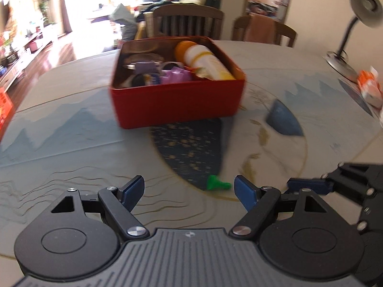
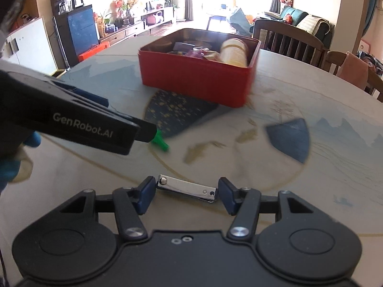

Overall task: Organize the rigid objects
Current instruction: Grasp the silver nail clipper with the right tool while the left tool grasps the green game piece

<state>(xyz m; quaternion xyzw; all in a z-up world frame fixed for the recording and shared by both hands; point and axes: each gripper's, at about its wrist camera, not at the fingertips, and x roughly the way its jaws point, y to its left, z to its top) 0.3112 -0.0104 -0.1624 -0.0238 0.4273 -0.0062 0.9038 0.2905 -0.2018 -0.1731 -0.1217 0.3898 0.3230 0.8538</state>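
Note:
A red tin box (image 1: 177,105) (image 2: 198,81) stands on the table, holding a white bottle with an orange cap (image 1: 203,59) and several small items. A small green plastic piece (image 1: 216,183) (image 2: 160,141) lies on the table. My left gripper (image 1: 189,190) is open, with the green piece just ahead between its fingertips. My right gripper (image 2: 186,195) is open around a silver nail clipper (image 2: 186,189) that lies crosswise between its pads; whether the pads touch it is unclear. The left gripper's body (image 2: 71,119) shows at the left in the right wrist view.
The round table (image 1: 71,124) has a printed cover with dark blue patches. A desk lamp (image 1: 344,47) and an orange-white packet (image 1: 368,88) sit at its right edge. Wooden chairs (image 1: 189,21) stand behind the table.

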